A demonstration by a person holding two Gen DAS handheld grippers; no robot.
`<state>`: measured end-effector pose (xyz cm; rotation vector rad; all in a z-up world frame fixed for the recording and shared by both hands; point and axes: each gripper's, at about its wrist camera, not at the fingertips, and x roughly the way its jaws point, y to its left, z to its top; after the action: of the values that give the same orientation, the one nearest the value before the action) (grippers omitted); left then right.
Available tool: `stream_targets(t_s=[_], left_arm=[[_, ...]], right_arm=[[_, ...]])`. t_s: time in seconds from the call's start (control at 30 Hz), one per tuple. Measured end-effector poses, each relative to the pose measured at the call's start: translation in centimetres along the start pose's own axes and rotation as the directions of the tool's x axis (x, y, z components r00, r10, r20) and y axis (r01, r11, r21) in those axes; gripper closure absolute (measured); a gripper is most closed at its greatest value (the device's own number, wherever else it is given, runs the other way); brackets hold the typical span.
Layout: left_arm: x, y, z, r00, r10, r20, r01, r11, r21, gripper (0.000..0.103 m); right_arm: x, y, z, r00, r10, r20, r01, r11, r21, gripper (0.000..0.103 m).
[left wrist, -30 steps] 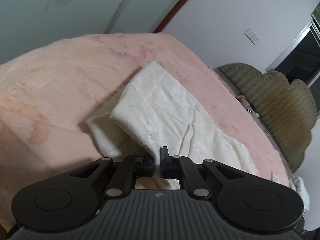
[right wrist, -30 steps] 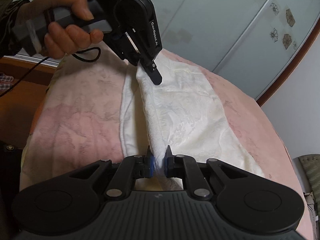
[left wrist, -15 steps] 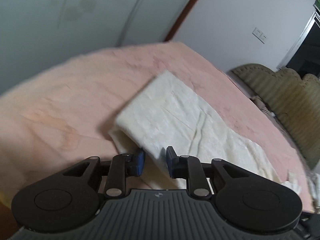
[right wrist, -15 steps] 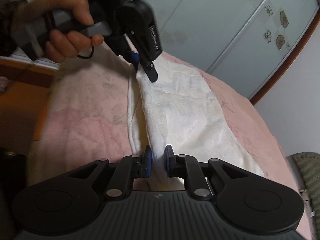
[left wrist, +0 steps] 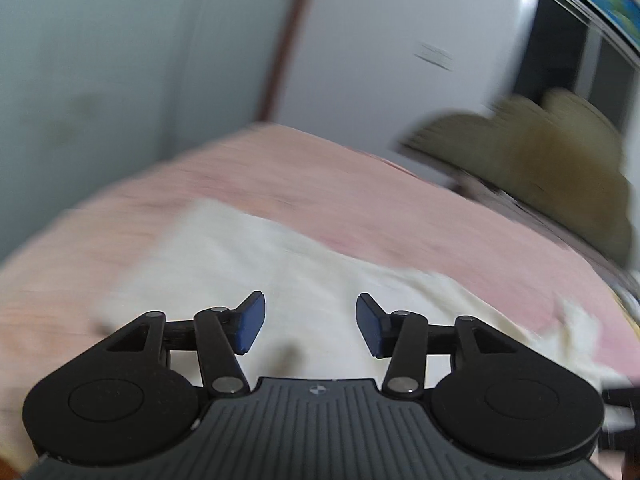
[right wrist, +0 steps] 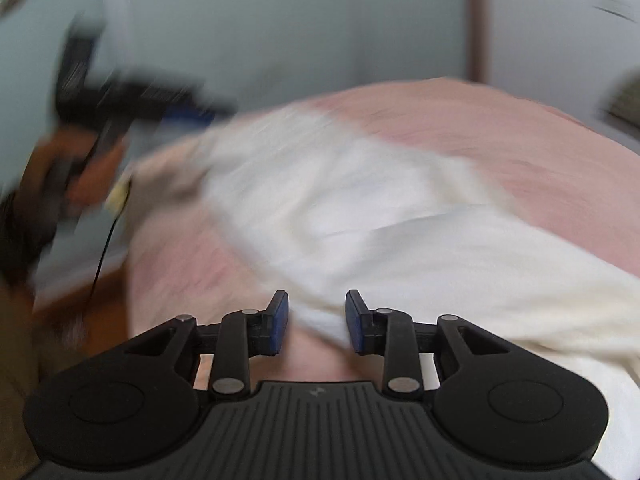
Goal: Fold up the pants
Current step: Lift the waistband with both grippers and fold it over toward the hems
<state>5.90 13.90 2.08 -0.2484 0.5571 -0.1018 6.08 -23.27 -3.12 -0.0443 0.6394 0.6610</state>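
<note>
The cream pants [left wrist: 280, 264] lie folded lengthwise on a pink bedspread [left wrist: 360, 200]; both views are motion-blurred. My left gripper [left wrist: 310, 322] hovers above the cloth, its jaws opening, and nothing sits between its blue pads. In the right wrist view the pants [right wrist: 360, 208] spread across the middle of the bed. My right gripper [right wrist: 316, 320] is over their near edge with its jaws opening; the cloth edge shows in the gap but the pads do not press on it. The left gripper [right wrist: 192, 112] appears as a dark blur at upper left, held in a hand [right wrist: 84, 176].
A brown-olive padded headboard [left wrist: 560, 168] stands at the right beyond the bed. Pale wardrobe doors [right wrist: 280, 20] and a white wall rise behind. A wooden floor [right wrist: 80, 312] shows past the bed's left edge, with a thin black cable [right wrist: 102, 252] hanging down.
Both grippers let go of the pants' folded edge and their jaws spread. Both hands pulled away and rolled, so the views swung level and blurred; the cloth now rests flat on the bed.
</note>
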Motion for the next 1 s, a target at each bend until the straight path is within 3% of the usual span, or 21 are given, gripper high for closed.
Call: stream_targets(t_s=[0.1,0.2,0.33,0.43,0.57,0.63,0.73,0.77,0.83,0.87,1.0], left_arm=[[1.8,-3.9,-1.1,0.983,-0.155,-0.093,0.161,0.985,0.064,0.048],[2.9,-7.7,-2.2,0.945,-0.278,-0.174,0.300,0.946,0.121,0.048],[3.6,-12.8,-4.2,0.902,-0.354,-0.247,0.417,0.860,0.293,0.047],[3.7,-15.5,-6.4,0.892,-0.357,-0.277,0.447,0.790,0.420,0.046],[4.3,-18.4,-8.7,0.897,-0.329,-0.295,0.441,0.698,0.563,0.046],[5.1,-20.0,-9.8,0.909,-0.306,-0.284,0.417,0.657,0.627,0.046],[6.2,-21.5,-11.2,0.932,-0.253,-0.261,0.363,0.619,0.697,0.046],[6.4,-21.7,-11.6,0.937,-0.242,-0.252,0.349,0.609,0.712,0.046],[6.7,-21.9,-12.1,0.945,-0.234,-0.227,0.324,0.599,0.732,0.055],[6.7,-21.9,-12.2,0.949,-0.231,-0.215,0.313,0.597,0.739,0.059],[7.0,-21.9,-11.9,0.954,-0.231,-0.189,0.294,0.613,0.733,0.087]], right_arm=[[-2.1,-4.9,-0.3,0.979,-0.192,0.062,0.175,0.962,0.212,0.072],[-2.9,-8.6,-0.7,0.943,-0.327,0.065,0.284,0.889,0.358,0.072],[-2.6,-11.2,-0.9,0.941,-0.328,0.087,0.252,0.847,0.469,0.072],[-2.0,-13.2,-1.5,0.940,-0.333,0.069,0.246,0.808,0.536,0.071],[-1.3,-15.3,-2.0,0.925,-0.379,0.032,0.285,0.746,0.601,0.071],[-1.1,-16.4,-2.2,0.921,-0.389,0.028,0.284,0.719,0.635,0.071],[-0.6,-17.2,-2.5,0.914,-0.404,0.022,0.296,0.704,0.646,0.071],[-0.6,-17.4,-2.5,0.915,-0.402,0.024,0.293,0.705,0.646,0.072],[-0.8,-17.3,-2.7,0.914,-0.403,0.032,0.291,0.710,0.642,0.090],[-1.2,-17.2,-2.9,0.914,-0.404,0.049,0.280,0.712,0.644,0.095],[-3.4,-17.0,-3.7,0.902,-0.396,0.172,0.180,0.707,0.683,0.098]])
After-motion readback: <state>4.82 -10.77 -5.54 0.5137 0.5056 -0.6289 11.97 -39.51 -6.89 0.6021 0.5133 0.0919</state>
